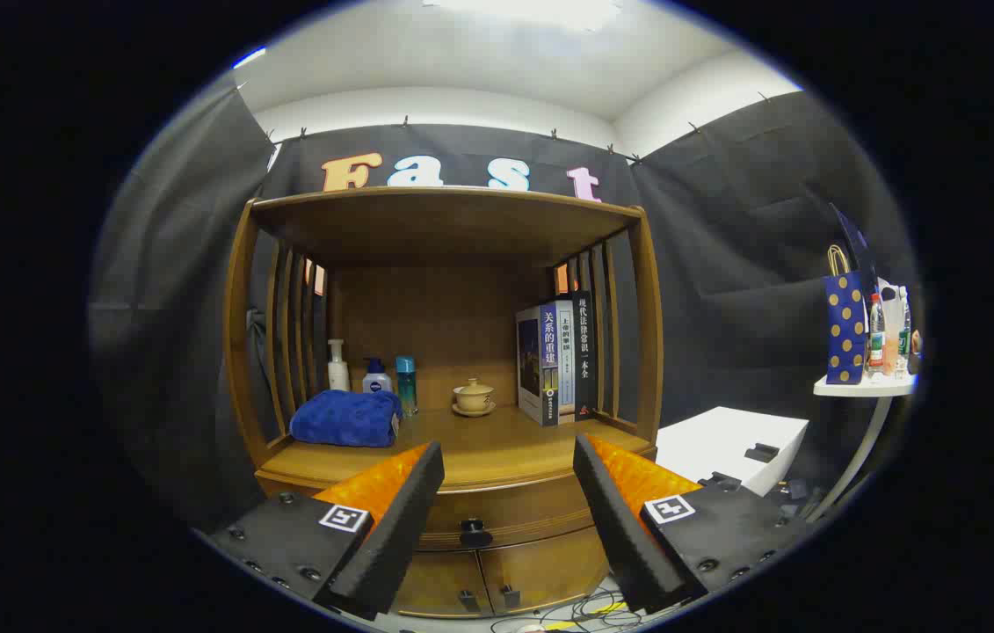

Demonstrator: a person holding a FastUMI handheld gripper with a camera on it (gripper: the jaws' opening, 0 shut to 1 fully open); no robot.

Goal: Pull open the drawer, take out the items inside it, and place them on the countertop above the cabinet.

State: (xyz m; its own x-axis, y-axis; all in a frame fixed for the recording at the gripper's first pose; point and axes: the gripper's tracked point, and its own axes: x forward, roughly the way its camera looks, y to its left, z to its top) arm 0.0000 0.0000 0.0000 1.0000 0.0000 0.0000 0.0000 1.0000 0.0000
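One risk: gripper fingers are spread wide on nothing, drawer is shut under the countertop, and its small dark knob leaves little purchase, so a skewed pinch could slip off

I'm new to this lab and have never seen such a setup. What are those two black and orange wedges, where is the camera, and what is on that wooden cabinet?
The wedges are the two fingers of a hand-held gripper; a person carries it, and the camera rides on it, looking forward along the fingers. They stand open and hold nothing. Between them, just ahead, is the dark knob of the closed drawer. Above it, the countertop carries a folded blue towel, three bottles, a small lidded cup on a saucer and a few upright books.
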